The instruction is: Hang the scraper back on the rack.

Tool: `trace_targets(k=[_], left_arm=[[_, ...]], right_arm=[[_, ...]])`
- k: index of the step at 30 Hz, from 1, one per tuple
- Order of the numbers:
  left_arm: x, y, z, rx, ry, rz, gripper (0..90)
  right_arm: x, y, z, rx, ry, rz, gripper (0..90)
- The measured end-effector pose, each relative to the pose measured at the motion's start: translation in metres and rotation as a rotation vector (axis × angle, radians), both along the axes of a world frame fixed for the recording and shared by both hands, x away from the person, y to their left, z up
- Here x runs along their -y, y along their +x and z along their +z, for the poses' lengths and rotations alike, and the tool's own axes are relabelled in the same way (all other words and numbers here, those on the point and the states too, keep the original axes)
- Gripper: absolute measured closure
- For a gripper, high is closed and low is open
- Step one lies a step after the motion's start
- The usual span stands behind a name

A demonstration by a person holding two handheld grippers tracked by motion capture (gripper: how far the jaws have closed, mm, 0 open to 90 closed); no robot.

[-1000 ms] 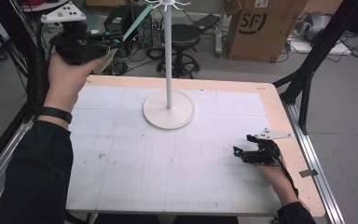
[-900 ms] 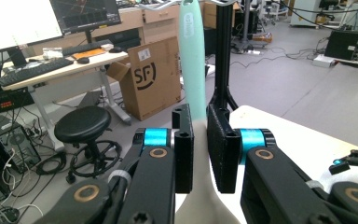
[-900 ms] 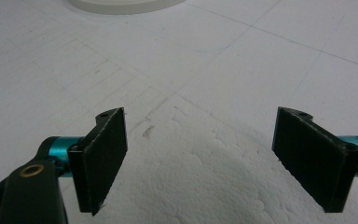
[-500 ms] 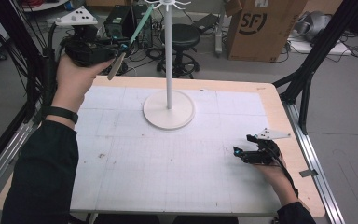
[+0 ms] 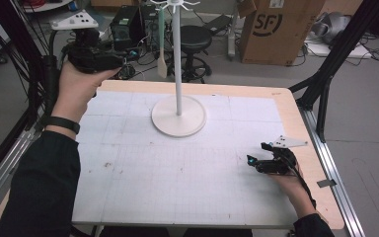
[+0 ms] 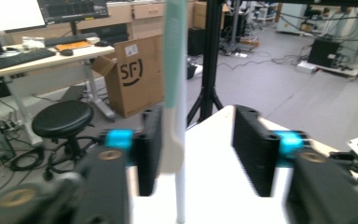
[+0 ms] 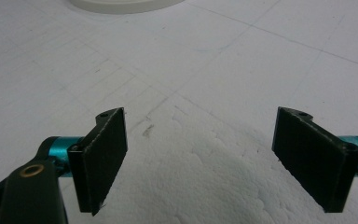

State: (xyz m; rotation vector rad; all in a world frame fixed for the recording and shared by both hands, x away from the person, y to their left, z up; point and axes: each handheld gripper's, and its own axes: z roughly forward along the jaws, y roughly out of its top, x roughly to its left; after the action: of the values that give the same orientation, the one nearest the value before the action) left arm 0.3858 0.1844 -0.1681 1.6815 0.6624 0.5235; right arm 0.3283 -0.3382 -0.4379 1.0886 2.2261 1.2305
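A white stand point(image 5: 178, 59) on a round base point(image 5: 178, 116) rises from the table's far middle. A utensil point(image 5: 162, 44) with a teal handle and pale head hangs upright from a hook at its top. My left gripper point(image 5: 128, 54) is held up just left of it; its jaws have just been opening. In the left gripper view the utensil point(image 6: 173, 70) hangs between the open jaws of the left gripper point(image 6: 198, 149), close against the left pad and clear of the right one. My right gripper point(image 5: 250, 160) rests on the table at the right, open and empty point(image 7: 200, 158).
The white gridded mat point(image 5: 187, 168) covers the table. A cardboard box point(image 5: 271, 29), a black stool point(image 5: 197, 37) and cables lie beyond the far edge. Black frame legs point(image 5: 325, 79) stand at the right corner. The stand's base point(image 7: 121, 4) lies ahead of the right gripper.
The left hand carried the tilted utensil rightwards to the stand's top. The utensil now hangs straight down and the left jaws have spread apart. The right hand has stayed put.
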Motion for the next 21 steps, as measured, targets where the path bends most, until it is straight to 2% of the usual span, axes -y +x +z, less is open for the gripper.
trace_targets(k=[4, 10, 13, 15, 17, 21], left_arm=[[-0.012, -0.011, -0.016, 0.001, -0.028, -0.021, 37.2], [-0.036, -0.033, -0.058, -0.001, -0.054, -0.067, 28.3], [-0.044, -0.044, -0.081, -0.005, -0.042, -0.080, 26.1], [-0.048, -0.050, -0.096, -0.005, -0.020, -0.078, 25.1], [-0.052, -0.056, -0.112, -0.010, -0.020, -0.086, 24.3], [-0.059, -0.066, -0.142, -0.015, -0.001, -0.077, 23.2]], right_arm=[[0.000, 0.000, 0.000, -0.003, -0.001, -0.001, 17.2], [-0.001, 0.000, -0.001, 0.000, -0.006, 0.002, 17.2], [-0.001, 0.000, 0.000, 0.001, -0.010, 0.000, 17.2], [-0.001, -0.001, 0.000, -0.001, -0.012, -0.002, 17.2], [-0.001, -0.001, 0.000, -0.001, -0.012, -0.002, 17.2], [-0.001, -0.001, 0.000, -0.004, -0.009, -0.005, 17.2]])
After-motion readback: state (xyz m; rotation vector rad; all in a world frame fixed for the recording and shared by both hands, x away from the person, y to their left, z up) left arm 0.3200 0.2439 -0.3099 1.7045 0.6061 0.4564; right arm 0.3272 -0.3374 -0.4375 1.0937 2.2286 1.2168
